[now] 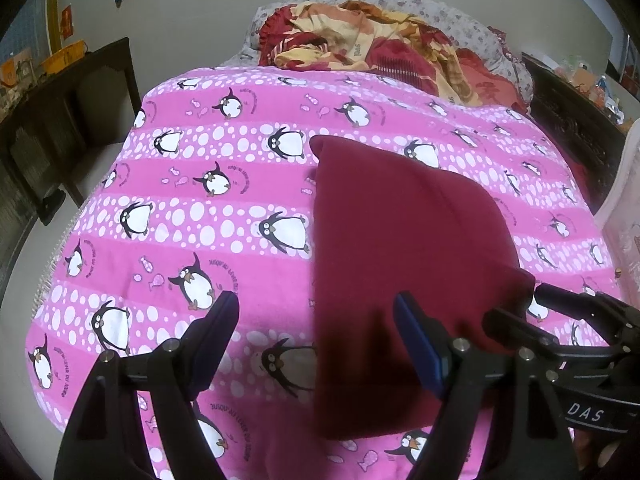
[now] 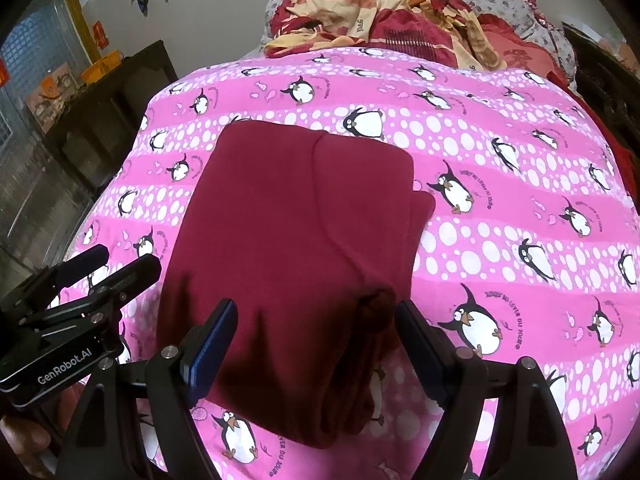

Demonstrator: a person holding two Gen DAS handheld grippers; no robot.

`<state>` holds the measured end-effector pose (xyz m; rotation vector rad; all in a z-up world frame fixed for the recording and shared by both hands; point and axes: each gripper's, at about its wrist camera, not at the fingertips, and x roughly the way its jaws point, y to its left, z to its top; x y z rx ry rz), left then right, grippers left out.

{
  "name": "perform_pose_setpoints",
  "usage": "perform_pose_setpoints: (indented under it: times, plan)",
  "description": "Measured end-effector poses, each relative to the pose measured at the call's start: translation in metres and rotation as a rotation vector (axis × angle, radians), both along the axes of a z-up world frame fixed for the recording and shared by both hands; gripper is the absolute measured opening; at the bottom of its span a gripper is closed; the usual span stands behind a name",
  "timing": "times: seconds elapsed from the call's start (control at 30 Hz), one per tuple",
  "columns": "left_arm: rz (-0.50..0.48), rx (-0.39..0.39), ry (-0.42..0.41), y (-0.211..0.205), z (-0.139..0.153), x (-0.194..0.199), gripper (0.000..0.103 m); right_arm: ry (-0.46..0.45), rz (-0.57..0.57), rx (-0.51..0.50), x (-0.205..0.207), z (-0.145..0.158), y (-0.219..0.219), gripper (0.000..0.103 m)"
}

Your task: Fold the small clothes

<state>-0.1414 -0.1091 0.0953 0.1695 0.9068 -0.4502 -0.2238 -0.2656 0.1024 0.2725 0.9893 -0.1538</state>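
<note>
Two grippers hang over the bed, side by side, and we find neither holding anything. The left gripper (image 1: 316, 306) has its jaws spread wide; its left finger is over bare pink bedsheet (image 1: 192, 216) and its right finger is over the near left part of the maroon garment (image 1: 400, 248), with no cloth pinched between them. The right gripper (image 2: 316, 312) stands equally wide, both blue pads clear of the fabric, with the near end of the garment (image 2: 296, 232) showing in the gap.

The garment lies folded into a long, roughly rectangular stack in the middle of the sheet (penguin print, white dots), its length running away from the cameras. A curved seam crosses its top layer, and layered edges show along its right side and at the near right corner, where the folds bunch slightly.

We note each gripper at the edge of the other's view: the right one (image 1: 552, 300) at lower right, the left one (image 2: 116, 264) at lower left. A red and yellow blanket (image 2: 392, 16) is heaped at the far end of the bed. Dark wooden furniture (image 1: 68, 92) stands along the left wall.
</note>
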Motion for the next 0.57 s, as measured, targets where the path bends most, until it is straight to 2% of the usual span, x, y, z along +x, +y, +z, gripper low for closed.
perform_pose_setpoints:
  times: [0.57]
  plan:
    - [-0.002,-0.011,0.001,0.006,-0.006,0.013,0.078,-0.001,0.016,0.013,0.003,-0.001,-0.010,0.087]
